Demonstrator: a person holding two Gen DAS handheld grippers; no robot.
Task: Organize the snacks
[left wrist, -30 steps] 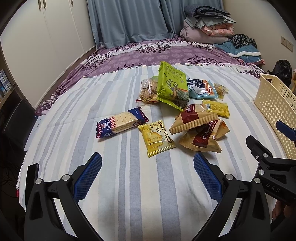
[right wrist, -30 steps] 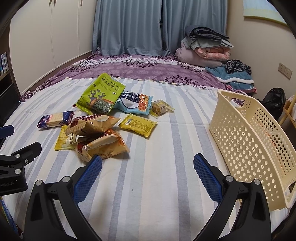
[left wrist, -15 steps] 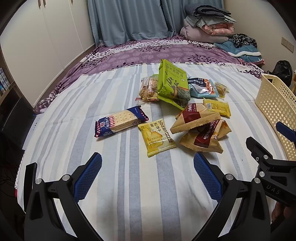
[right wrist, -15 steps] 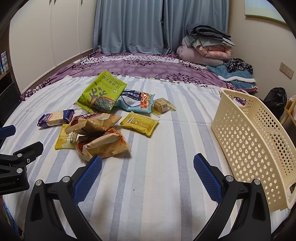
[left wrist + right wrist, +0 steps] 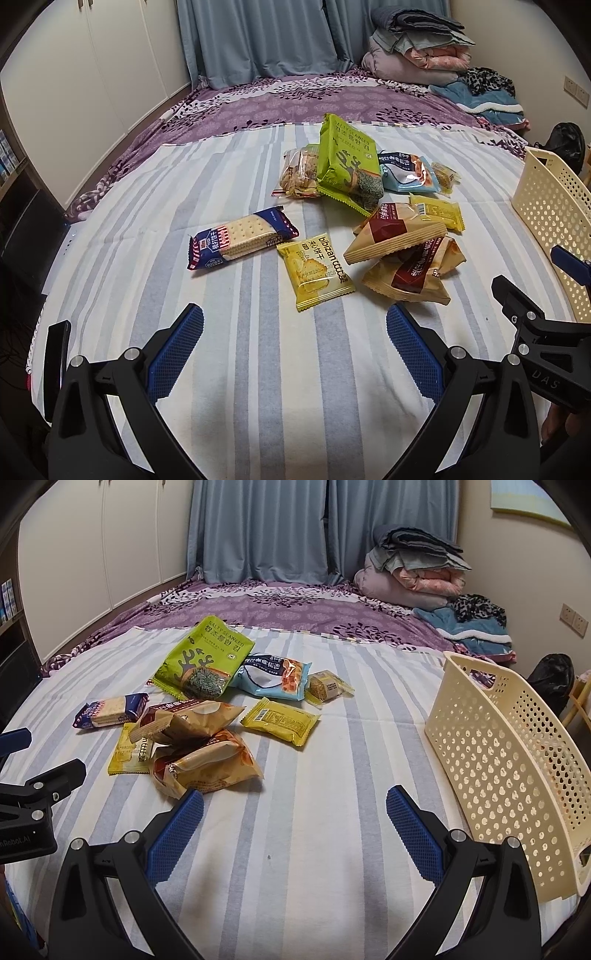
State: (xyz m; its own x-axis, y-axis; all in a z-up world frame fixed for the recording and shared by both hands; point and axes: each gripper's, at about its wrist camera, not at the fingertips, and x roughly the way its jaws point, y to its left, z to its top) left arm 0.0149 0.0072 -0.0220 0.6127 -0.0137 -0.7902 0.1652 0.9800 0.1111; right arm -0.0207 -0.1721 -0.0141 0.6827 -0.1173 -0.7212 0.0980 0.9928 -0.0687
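Several snack packs lie in a loose pile on the striped bed sheet [image 5: 221, 369]. Among them are a blue cracker pack [image 5: 242, 236], a yellow biscuit pack [image 5: 316, 273], two tan wafer bags [image 5: 397, 236], a green seaweed bag [image 5: 347, 162] and a light-blue bag [image 5: 273, 675]. A cream perforated basket [image 5: 509, 760] stands on the right. My left gripper [image 5: 294, 332] hovers open just short of the yellow biscuit pack. Between the lower tan bag [image 5: 207, 762] and the basket, my right gripper [image 5: 294, 816] is open over bare sheet.
A purple patterned blanket [image 5: 295, 605] covers the far half of the bed, with folded bedding [image 5: 413, 568] stacked in the far right corner. White wardrobe doors [image 5: 92, 74] run along the left. A black bag [image 5: 550, 675] sits beyond the basket.
Both grippers have edged forward and slightly lower toward the snack pile. Both stay open and no snack has moved.
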